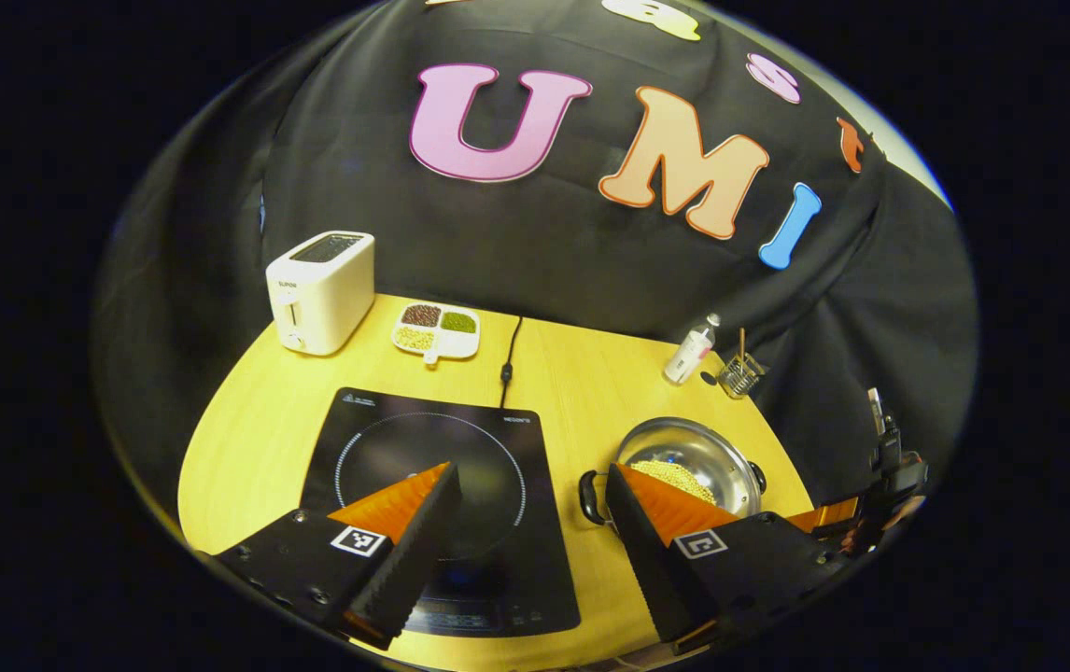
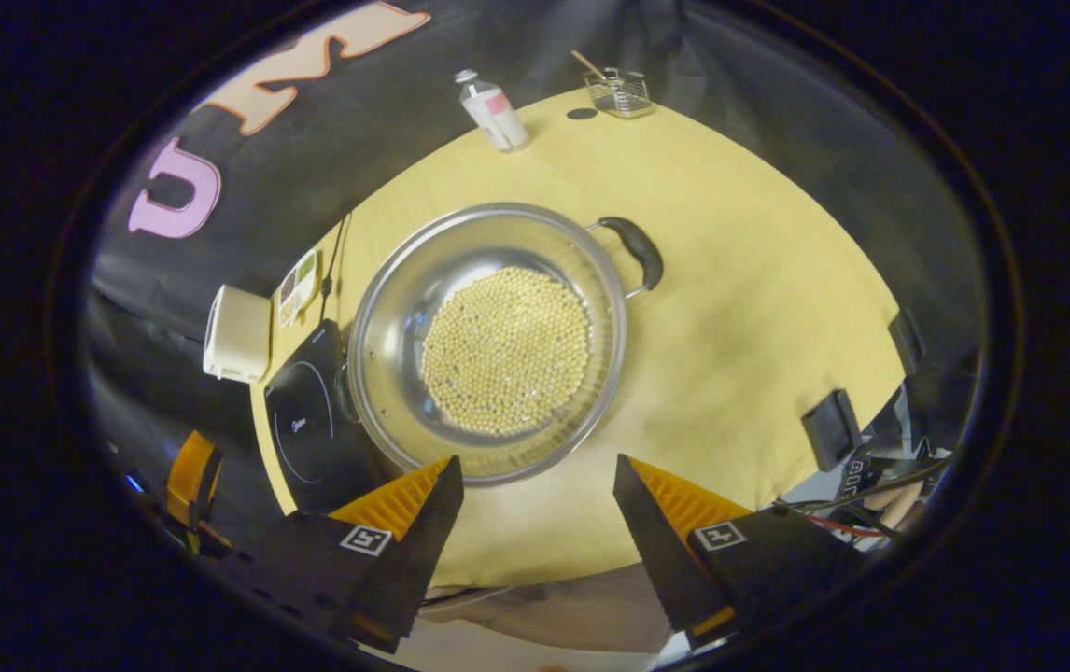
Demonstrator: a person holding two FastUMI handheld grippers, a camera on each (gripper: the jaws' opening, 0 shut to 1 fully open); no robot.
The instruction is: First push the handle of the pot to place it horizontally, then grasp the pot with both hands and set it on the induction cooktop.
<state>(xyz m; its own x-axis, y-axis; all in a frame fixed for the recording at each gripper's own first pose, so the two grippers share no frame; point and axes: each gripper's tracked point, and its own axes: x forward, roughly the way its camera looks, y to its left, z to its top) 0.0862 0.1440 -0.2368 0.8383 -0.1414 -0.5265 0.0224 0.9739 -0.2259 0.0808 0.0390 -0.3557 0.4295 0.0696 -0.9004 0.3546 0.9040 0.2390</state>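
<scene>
A steel pot (image 2: 488,341) holding a layer of yellow beans stands on the yellow table, with one dark side handle (image 2: 636,250) at its far right and another at its left by the cooktop. My right gripper (image 2: 538,471) hovers open above the pot's near rim, touching nothing. In the left gripper view the pot (image 1: 684,462) sits right of the black induction cooktop (image 1: 446,485), its near handle (image 1: 591,497) facing the cooktop. My left gripper (image 1: 533,474) is open over the cooktop's right part. The right gripper (image 1: 880,495) shows at the far right.
A white toaster (image 1: 320,291) and a divided dish of beans (image 1: 437,330) stand at the back left. A small bottle (image 1: 690,351) and a wire holder (image 1: 740,373) sit behind the pot. The cooktop's cord (image 1: 507,359) runs to the back wall.
</scene>
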